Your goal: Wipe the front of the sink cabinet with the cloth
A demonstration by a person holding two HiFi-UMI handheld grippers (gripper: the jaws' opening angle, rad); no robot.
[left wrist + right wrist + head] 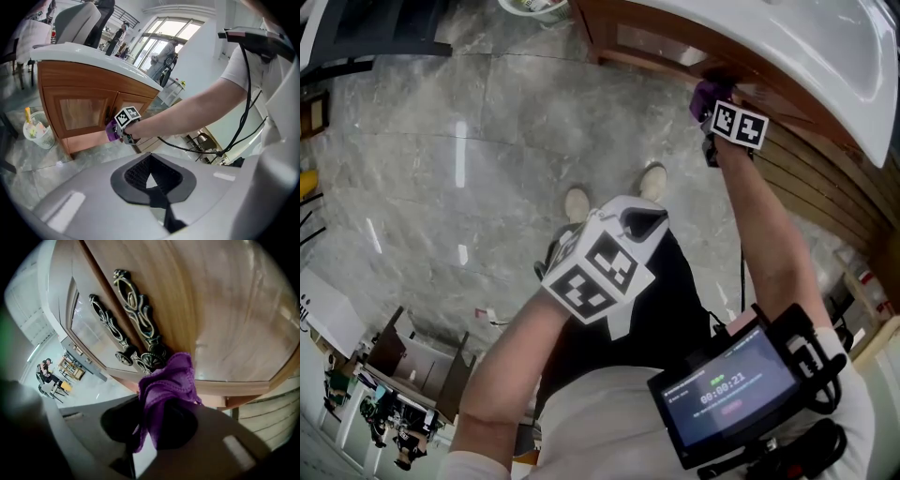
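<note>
Right gripper (161, 427) up in the upper right of the head view, jaws clamped on the purple cloth (166, 380). The cloth is pressed to the wooden front of the sink cabinet (225, 310), just beside the ornate metal handles (140, 329). Left gripper (152, 180) hangs mid-frame, well clear of the cabinet, jaws closed on nothing.

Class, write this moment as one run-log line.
right tool: shut on purple cloth | cloth: against cabinet door, beside ornate handles | left tool: shut, empty
</note>
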